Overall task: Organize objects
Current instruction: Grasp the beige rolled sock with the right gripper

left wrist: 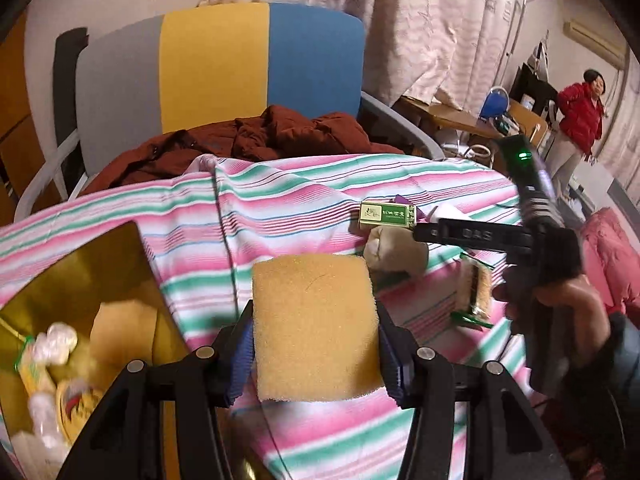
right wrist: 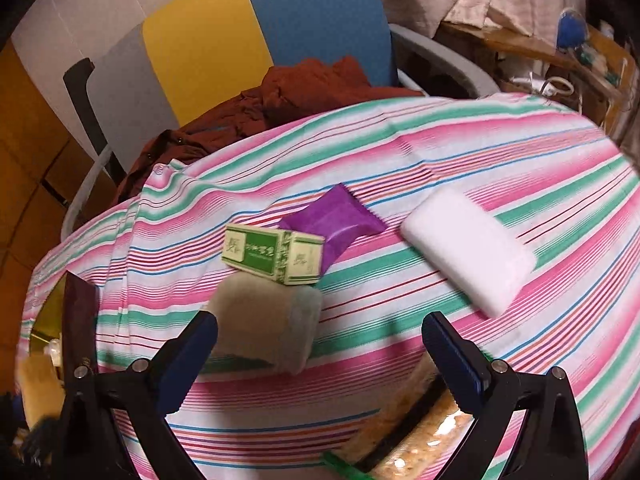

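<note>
Carrying the yellow foam sponge [left wrist: 314,326] clamped in the left gripper [left wrist: 316,344] toward the gold-lined box [left wrist: 80,264], release only once above it; the right gripper [right wrist: 320,344] is hovering with jaws apart.

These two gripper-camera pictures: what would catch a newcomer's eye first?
Probably the yellow sponge, squeezed between the left gripper's jaws in the middle of the left view, above the pink-and-green striped cloth. In the right view, the right gripper's jaws stand wide open over a scatter of things on the cloth: a green box, a purple packet and a white block.
</note>
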The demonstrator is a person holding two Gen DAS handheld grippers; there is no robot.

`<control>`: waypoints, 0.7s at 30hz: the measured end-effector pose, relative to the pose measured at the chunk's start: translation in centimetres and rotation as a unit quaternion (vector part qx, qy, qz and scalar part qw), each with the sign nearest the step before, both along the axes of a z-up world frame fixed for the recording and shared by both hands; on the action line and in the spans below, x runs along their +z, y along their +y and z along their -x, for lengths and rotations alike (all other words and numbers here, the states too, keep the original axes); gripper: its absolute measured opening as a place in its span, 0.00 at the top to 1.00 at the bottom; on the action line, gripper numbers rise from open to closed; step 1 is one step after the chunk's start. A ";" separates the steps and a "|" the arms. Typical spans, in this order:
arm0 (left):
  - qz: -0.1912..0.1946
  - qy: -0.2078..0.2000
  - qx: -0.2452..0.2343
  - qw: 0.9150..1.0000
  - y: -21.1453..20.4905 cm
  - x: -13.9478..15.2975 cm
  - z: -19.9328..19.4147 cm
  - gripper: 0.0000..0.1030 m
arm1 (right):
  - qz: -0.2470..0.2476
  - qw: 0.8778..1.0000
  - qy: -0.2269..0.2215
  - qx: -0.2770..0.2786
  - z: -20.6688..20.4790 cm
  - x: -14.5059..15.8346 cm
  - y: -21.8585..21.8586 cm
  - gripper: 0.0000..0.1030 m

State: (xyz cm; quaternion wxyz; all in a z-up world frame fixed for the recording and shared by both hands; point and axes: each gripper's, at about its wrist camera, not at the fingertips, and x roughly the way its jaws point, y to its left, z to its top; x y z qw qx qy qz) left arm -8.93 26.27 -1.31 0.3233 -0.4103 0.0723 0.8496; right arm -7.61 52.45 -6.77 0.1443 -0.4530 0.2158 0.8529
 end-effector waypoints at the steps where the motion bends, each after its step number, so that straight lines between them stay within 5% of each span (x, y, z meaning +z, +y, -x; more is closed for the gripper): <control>1: -0.004 -0.001 0.001 1.000 -0.5 0.2 -0.3 0.48 | 0.007 1.000 -0.001 0.003 0.3 -0.2 -0.2 0.00; 13: -0.017 -0.005 0.027 0.999 -4.6 0.6 -2.4 0.47 | -0.028 0.999 -0.021 0.032 3.5 -2.2 -2.8 0.01; 18: -0.013 -0.014 0.044 0.999 -5.6 0.0 -2.6 0.47 | -0.015 0.998 -0.020 0.066 3.9 -2.5 -3.4 0.27; 21: -0.013 -0.016 0.053 0.998 -6.4 -0.1 -2.8 0.47 | -0.019 0.997 -0.016 0.077 3.6 -2.0 -4.0 0.32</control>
